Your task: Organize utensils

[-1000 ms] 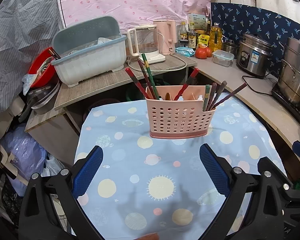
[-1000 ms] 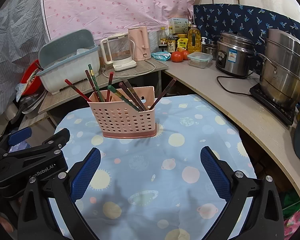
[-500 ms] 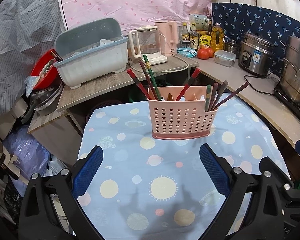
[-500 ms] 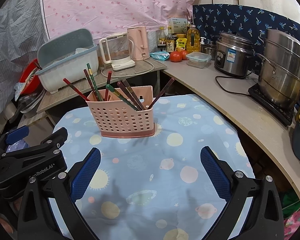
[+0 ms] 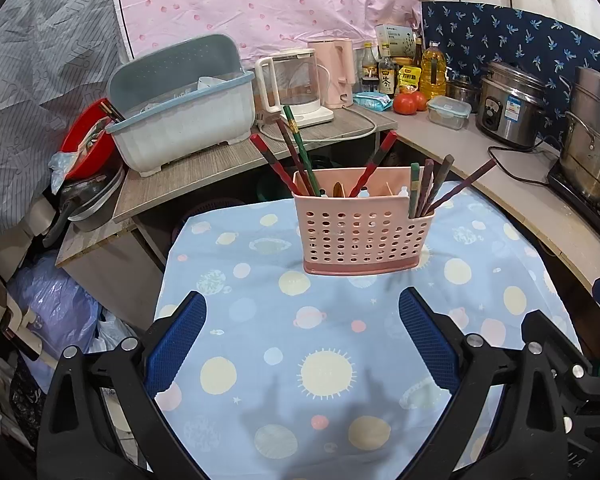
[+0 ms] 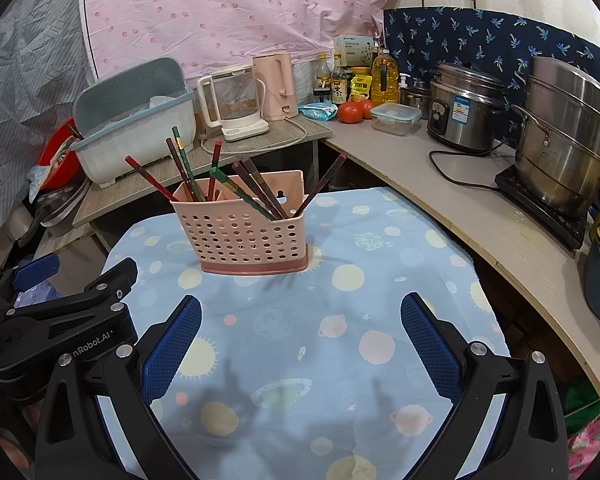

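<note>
A: Where are the utensils?

B: All the chopsticks stand in the pink holder, which sits on the blue dotted cloth covering the bench, toward its far edge. Some lean left in one compartment, some right in another, and one red pair sits in the middle.

A: And the hands?

B: The left gripper has its jaws wide apart and holds nothing. The right gripper is the same: spread wide, empty, hovering over bare cloth well short of the holder.

A: What could go wrong from here?

B: The sticks splay outward at steep angles. I judge that a gripper reaching in for one could knock its neighbours, and the light plastic holder might tip or slide on the loose cloth. It stands near the far edge, so a push forward could send it off.

A: Anything else?

B: The two grippers sit close together, the left one showing in the right camera. Reaching in together risks a collision.
</note>
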{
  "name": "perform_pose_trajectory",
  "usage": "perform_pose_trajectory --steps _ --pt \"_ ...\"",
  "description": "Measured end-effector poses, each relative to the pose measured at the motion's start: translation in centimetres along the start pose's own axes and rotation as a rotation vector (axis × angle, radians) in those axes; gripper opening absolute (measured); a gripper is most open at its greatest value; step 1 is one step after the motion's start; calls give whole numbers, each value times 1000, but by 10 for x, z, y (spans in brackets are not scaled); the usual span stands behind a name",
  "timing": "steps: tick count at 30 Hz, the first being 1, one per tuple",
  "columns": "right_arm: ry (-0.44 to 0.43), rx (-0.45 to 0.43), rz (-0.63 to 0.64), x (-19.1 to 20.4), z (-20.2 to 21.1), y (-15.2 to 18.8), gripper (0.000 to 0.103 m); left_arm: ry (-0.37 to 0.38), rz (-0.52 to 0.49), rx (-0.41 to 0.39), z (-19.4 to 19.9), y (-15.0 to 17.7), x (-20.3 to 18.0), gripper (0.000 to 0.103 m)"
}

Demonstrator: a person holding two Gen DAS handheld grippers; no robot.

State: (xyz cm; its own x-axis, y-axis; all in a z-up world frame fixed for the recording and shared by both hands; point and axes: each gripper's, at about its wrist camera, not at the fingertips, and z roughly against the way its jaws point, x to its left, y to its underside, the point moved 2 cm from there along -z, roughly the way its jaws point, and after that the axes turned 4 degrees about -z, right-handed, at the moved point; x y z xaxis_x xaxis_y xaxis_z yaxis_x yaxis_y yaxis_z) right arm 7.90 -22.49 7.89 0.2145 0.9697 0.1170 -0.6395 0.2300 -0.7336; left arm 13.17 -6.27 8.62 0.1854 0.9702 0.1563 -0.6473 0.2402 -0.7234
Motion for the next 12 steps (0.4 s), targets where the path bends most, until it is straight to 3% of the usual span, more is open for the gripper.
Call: perform_pose_trajectory --steps 12 --pt "12 -7 -5 -2 2 3 97 -3 -10 1 0 2 -1 93"
